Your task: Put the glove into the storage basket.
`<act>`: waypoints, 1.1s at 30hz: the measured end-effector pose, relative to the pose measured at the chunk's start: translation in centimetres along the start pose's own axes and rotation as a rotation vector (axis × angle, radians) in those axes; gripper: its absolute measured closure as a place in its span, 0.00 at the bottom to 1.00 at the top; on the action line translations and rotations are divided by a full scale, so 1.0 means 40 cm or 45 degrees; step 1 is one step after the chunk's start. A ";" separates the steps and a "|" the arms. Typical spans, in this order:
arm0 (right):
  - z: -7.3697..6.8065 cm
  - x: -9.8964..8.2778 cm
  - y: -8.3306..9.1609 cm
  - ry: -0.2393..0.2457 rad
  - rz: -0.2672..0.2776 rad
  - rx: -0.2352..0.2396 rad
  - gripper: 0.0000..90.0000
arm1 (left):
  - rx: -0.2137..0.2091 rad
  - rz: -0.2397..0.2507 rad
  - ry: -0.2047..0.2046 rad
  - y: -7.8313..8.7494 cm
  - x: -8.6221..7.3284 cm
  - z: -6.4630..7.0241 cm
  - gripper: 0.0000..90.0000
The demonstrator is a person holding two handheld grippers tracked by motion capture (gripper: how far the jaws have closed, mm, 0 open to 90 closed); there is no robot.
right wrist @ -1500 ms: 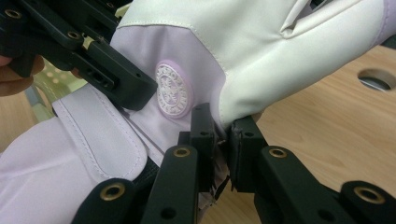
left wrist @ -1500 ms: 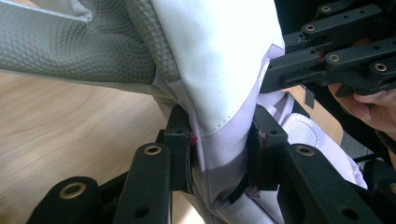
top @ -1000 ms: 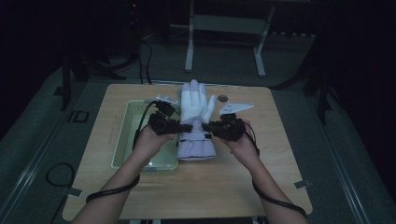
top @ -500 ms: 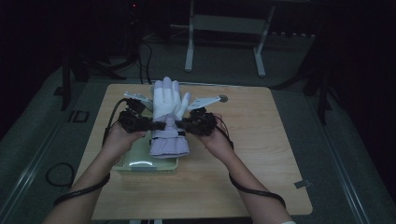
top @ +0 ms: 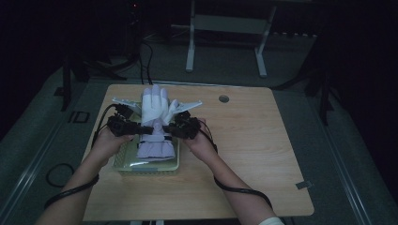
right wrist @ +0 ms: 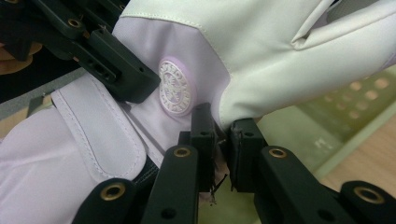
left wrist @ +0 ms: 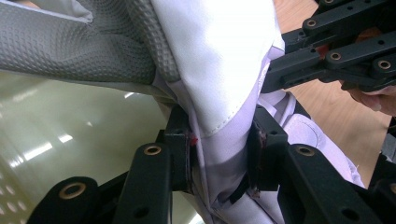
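Both tools – left (top: 149, 130), right (top: 165, 130) – level, pinching glove (top: 155, 126) over basket (top: 148, 168)

You are holding a padded winter glove (top: 155, 123), white over the fingers and palm and pale lilac at the wrist and cuff, with its fingers pointing away from you and its cuff hanging toward you. It is hovering above a pale green basket (top: 146, 167) at the left of the surface, pinched at both wrist edges, a round embossed badge (right wrist: 174, 87) showing on the lilac part.
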State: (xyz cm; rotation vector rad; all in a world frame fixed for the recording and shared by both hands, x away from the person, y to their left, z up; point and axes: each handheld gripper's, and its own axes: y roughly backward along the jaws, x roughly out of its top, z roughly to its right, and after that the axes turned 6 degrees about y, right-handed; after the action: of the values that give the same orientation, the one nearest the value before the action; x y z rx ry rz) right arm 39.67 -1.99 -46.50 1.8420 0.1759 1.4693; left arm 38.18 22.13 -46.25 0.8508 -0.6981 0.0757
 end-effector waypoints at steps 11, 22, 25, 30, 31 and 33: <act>0.003 -0.053 -0.080 -0.062 -0.085 0.028 0.91 | 0.019 -0.078 0.038 -0.056 -0.047 -0.050 0.73; -0.009 -0.073 -0.107 -0.056 -0.188 0.010 0.89 | 0.068 -0.173 0.075 -0.095 -0.066 -0.062 0.72; -0.003 -0.079 -0.112 -0.087 -0.197 0.010 0.82 | 0.097 -0.210 0.106 -0.106 -0.061 -0.064 0.70; -0.017 -0.075 -0.106 -0.022 -0.186 -0.044 0.64 | 0.277 -0.333 0.092 -0.145 -0.054 -0.050 0.60; -0.019 -0.074 -0.104 -0.016 -0.186 -0.051 0.62 | 0.308 -0.328 0.084 -0.147 -0.053 -0.047 0.57; -0.017 -0.077 -0.099 -0.012 -0.163 -0.019 0.56 | 0.375 -0.325 0.055 -0.149 -0.053 -0.042 0.51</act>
State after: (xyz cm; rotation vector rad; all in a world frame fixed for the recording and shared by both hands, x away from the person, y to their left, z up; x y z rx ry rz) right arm 39.41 -0.54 -51.32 1.7914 0.2729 1.3704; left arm 39.40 19.76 -52.24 1.2117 -0.5393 -0.0337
